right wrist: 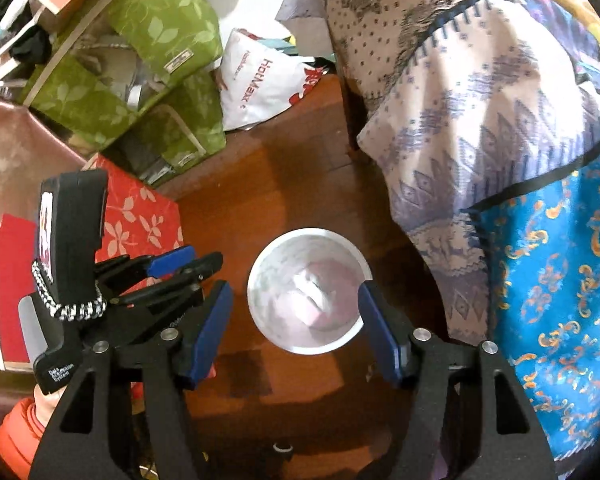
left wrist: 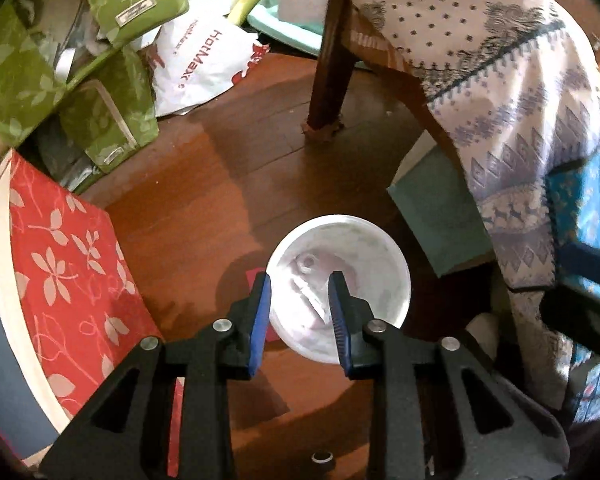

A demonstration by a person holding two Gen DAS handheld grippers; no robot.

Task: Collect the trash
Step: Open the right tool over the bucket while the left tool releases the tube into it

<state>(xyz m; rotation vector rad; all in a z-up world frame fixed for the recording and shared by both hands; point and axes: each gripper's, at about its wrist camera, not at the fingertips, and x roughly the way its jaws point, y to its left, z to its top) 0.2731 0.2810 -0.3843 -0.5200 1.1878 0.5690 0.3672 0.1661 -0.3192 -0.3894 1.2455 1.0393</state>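
On the wooden floor (right wrist: pixel 300 184), my right hand-held gripper (right wrist: pixel 296 300) gapes empty around the white bucket (right wrist: pixel 268 320); my left hand-held gripper (left wrist: pixel 300 284), narrowly open, holds nothing.

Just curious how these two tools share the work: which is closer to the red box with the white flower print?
Left. The left gripper hovers just beside the red box; the right gripper is farther off, centred over the round white bin.
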